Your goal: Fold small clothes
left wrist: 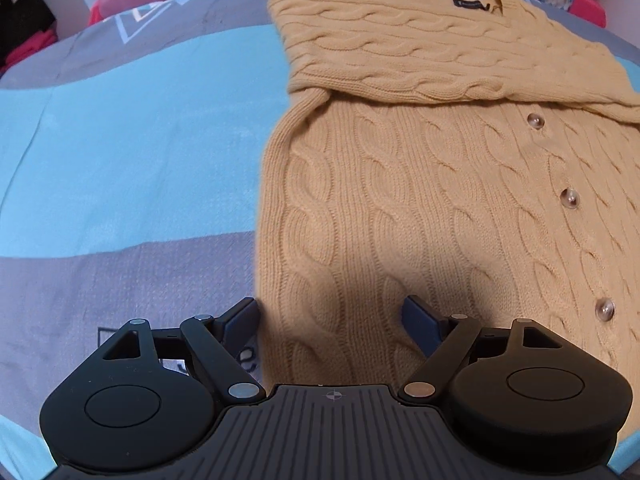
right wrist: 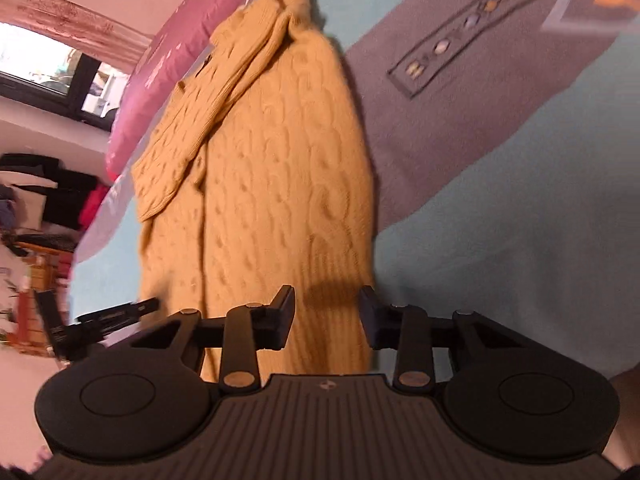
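Black gripper hardware fills the near edge of both wrist views. Between the spread fingers of the left gripper (left wrist: pixel 332 320) lies the near left part of a mustard cable-knit cardigan (left wrist: pixel 400 208); its jaws stand wide and hold nothing, one blue pad over the knit's left edge, the other over the knit itself. The cardigan lies flat on a bedspread (left wrist: pixel 120 160) banded in light blue and grey. One sleeve (left wrist: pixel 400 60) is folded straight across the chest, below a dark neck label (left wrist: pixel 468 3). A row of clear buttons (left wrist: pixel 570 199) runs down the front on the right.

From the right wrist view, the right gripper (right wrist: pixel 326 316) hovers over the ribbed hem of the same cardigan (right wrist: pixel 280 184), jaws wide apart and gripping nothing. This view is blurred. The bedspread (right wrist: pixel 500 220) stretches away to the right. A pink pillow (right wrist: pixel 160 72) lies at the far left, with a window (right wrist: pixel 48 64) beyond it.
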`<state>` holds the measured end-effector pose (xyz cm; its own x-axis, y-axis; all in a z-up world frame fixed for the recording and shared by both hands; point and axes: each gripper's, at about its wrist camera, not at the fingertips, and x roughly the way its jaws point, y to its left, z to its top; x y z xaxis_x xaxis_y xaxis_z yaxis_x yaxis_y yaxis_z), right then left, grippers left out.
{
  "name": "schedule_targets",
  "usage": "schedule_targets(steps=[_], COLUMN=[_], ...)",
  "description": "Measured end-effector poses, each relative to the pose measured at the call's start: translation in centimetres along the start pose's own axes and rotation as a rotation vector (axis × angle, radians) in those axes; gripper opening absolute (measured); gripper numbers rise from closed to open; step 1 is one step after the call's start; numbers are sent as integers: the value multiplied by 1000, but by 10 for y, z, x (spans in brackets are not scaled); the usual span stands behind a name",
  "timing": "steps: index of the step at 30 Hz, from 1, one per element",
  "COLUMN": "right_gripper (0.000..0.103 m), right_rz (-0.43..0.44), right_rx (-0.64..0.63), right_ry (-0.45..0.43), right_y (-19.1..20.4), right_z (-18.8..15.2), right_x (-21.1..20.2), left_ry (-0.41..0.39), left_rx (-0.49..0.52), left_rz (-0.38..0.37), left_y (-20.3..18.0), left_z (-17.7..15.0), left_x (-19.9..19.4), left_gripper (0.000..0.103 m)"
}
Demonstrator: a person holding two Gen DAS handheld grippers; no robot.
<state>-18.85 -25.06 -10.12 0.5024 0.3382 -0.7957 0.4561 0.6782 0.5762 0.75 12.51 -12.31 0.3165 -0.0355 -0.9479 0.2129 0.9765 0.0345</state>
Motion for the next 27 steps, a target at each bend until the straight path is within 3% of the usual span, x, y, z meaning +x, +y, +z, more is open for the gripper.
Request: schedule_targets(steps=[2, 6, 7, 8, 9, 14, 17, 20, 22, 24, 26, 27], right_gripper=[61, 61, 57, 30, 12, 6, 6, 7, 14, 43, 53, 53], right_rz=[5, 10, -17, -46, -66, -124, -129, -133, -147, -168, -194, -203], right_rx=[-1, -48, -84, -119, -142, -161, -88, -129, -198, -274, -318, -326], right_ry=[26, 57, 44, 43, 58, -12, 37, -18, -68, -80, -65, -46], right_y=[-4, 9, 15, 20, 23, 11, -8, 7, 26, 41, 50, 51], right_z=[-1, -7, -9, -11, -13, -11, -5, -1, 2, 4, 3, 3], right_x=[6, 22, 23, 24, 24, -9, -9, -16, -17, -11, 2, 9], left_ry=[6, 4, 3, 3, 2, -2, -16, -15, -12, -11, -12, -12], left_rx=[-33, -52, -48, -44, -40, -45, -36, -38, -40, -40, -40, -41], left_rz=[-24, -28, -24, -21, -20, -38, -34, -28, -28, -27, -25, -24], left_y=[6, 8, 7, 6, 6, 10, 9, 8, 8, 8, 7, 8], left_z=[-2, -3, -3, -3, -3, -4, -6, -7, -6, -6, -6, -6], left_x=[1, 3, 3, 4, 4, 5, 5, 4, 4, 4, 3, 3], left_gripper=[103, 103, 103, 103, 103, 103, 103, 103, 103, 103, 103, 103])
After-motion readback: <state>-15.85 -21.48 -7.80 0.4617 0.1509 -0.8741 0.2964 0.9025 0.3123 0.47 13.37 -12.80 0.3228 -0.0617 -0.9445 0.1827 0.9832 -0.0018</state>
